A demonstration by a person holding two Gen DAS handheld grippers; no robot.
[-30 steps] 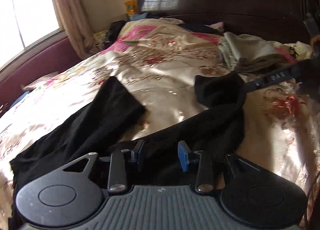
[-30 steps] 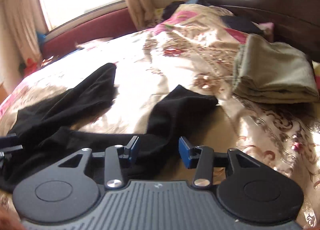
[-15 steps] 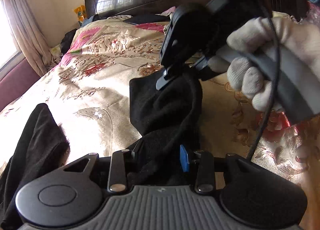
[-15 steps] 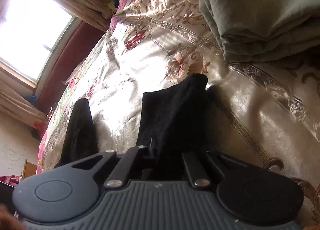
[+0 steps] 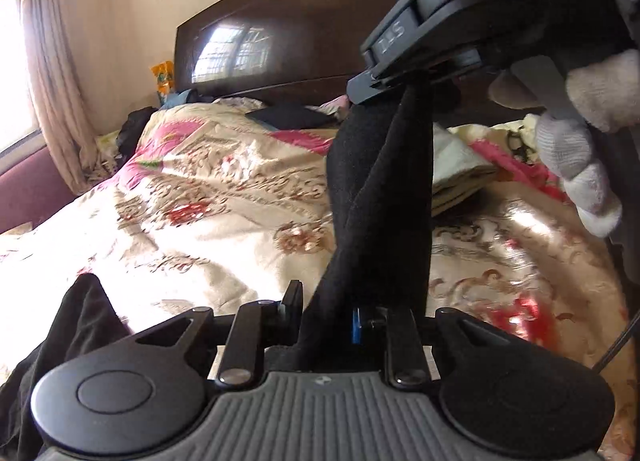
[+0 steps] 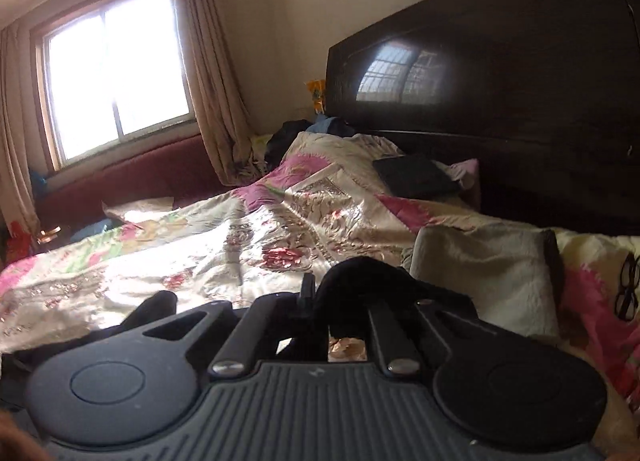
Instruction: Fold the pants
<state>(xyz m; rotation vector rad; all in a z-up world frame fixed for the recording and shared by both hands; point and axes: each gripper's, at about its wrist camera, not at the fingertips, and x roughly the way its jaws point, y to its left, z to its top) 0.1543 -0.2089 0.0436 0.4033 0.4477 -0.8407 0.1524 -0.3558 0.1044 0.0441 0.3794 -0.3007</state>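
In the left wrist view, the left hand-held gripper (image 5: 326,313) has just been closing and now pinches the black pants (image 5: 380,197) between its jaws. The cloth rises taut above the floral bedspread (image 5: 208,197) to the right hand-held gripper (image 5: 394,79), held by a gloved hand (image 5: 576,133) before the dark headboard (image 5: 300,29).

In the right wrist view, that gripper's jaws, just eased slightly wider, stand narrow and clamp a bunched fold of the pants (image 6: 360,277). A folded pale cloth (image 6: 484,273) lies just beyond.
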